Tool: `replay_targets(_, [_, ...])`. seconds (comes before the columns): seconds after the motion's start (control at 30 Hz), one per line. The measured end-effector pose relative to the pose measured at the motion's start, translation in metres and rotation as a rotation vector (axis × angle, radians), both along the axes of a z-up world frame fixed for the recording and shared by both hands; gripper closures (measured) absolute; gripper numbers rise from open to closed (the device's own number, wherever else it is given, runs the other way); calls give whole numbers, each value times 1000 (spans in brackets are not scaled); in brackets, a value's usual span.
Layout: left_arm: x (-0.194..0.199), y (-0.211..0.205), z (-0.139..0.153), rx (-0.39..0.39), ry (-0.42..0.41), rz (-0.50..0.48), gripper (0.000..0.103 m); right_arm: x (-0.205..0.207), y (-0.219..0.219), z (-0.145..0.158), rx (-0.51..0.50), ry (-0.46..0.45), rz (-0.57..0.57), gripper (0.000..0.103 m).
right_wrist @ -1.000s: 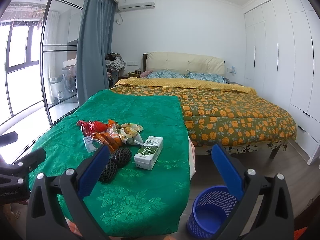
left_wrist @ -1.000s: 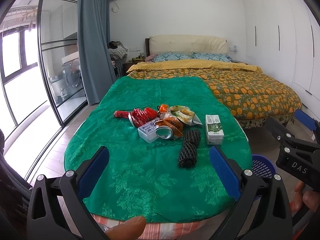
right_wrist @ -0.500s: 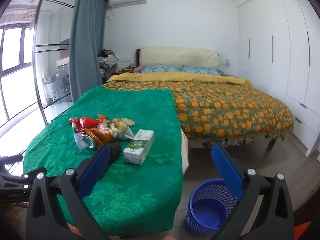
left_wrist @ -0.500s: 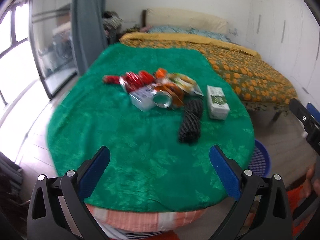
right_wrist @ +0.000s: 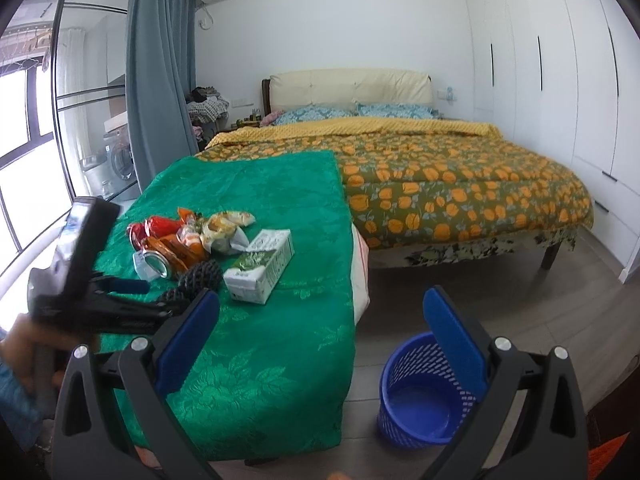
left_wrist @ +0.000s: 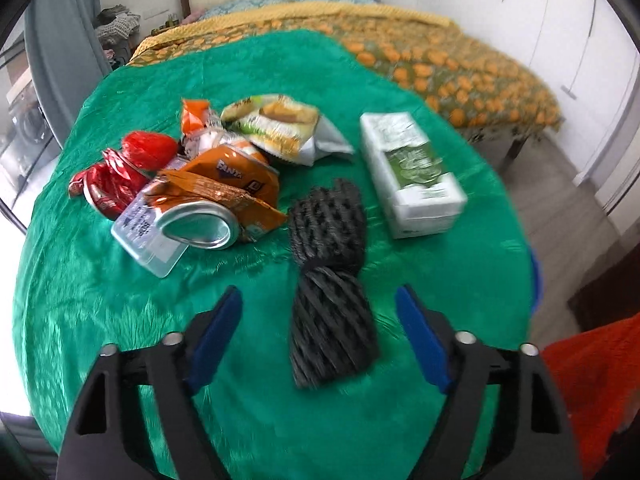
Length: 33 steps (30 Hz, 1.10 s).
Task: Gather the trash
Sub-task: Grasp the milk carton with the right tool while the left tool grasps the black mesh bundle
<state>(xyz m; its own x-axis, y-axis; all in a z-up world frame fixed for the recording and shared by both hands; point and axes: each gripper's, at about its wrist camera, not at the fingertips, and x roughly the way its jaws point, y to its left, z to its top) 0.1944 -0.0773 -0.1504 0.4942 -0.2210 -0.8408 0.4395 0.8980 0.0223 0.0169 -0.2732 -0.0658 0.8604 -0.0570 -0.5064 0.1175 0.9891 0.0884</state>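
The left gripper (left_wrist: 318, 314) is coming in much closer to the trash than a moment ago. Its blue fingers (left_wrist: 214, 332) are standing wide open, one on each side of the near end of the black foam net (left_wrist: 328, 276), not touching it. The trash pile is looking bigger and lower in the left view now. The right gripper (right_wrist: 320, 336) is hanging over the gap between the tabletop (right_wrist: 256, 360) and the floor, much as before, with its fingers open and holding nothing.

All the trash is sitting on the green cloth of the tabletop. Counting it: one black foam net at 6 o'clock of the pile, one white and green carton (left_wrist: 412, 176) at 3 o'clock, one crushed orange Fanta can (left_wrist: 216, 204) in the middle, one clear plastic box (left_wrist: 144, 236) at 8 o'clock, one crushed red can (left_wrist: 108, 188) at 9 o'clock, one red wrapper (left_wrist: 150, 146) at 10 o'clock, one small orange wrapper (left_wrist: 194, 114) at 11 o'clock, and one snack bag (left_wrist: 280, 128) at 12 o'clock.

One blue bin (right_wrist: 420, 392) is standing on the floor, at 3 o'clock of the tabletop.
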Motion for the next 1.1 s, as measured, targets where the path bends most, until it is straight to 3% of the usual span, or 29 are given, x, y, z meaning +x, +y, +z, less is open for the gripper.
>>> replay_targets(0.07, [5, 0, -8, 6, 12, 3, 58, 4, -4, -7, 17, 27, -4, 5])
replay_targets(0.1, [5, 1, -11, -14, 21, 2, 66, 6, -6, -10, 30, 42, -3, 5])
replay_targets(0.27, [-29, 32, 9, -114, -16, 91, 69, 30, -9, -22, 127, 113, 34, 5])
replay_targets(0.37, [-57, 63, 20, -145, -38, 182, 69, 69, 0, -26, 194, 168, 115, 5])
replay_targets(0.47, [-65, 88, 27, -127, -72, 269, 68, 122, 22, -32, 171, 229, 163, 5])
replay_targets(0.67, [-55, 101, 7, -132, -2, 286, 65, 218, 53, -62, 170, 425, 167, 5])
replay_targets(0.7, [-56, 101, 5, -130, 4, 276, 64, 227, 53, -67, 172, 449, 145, 6])
replay_targets(0.73, [-55, 100, 3, -128, 13, 262, 61, 235, 52, -72, 169, 465, 127, 18])
replay_targets(0.8, [-55, 101, 2, -134, 23, 236, 53, 243, 53, -77, 165, 485, 139, 46])
replay_targets(0.87, [-58, 105, 3, -133, 21, 217, 41, 242, 51, -79, 179, 499, 168, 49])
replay_targets(0.97, [-60, 113, 9, -146, 24, 188, 35, 226, 47, -71, 158, 505, 233, 51])
replay_targets(1.1, [-60, 116, 14, -124, 41, 124, 31, 184, 57, -55, 143, 536, 414, 53])
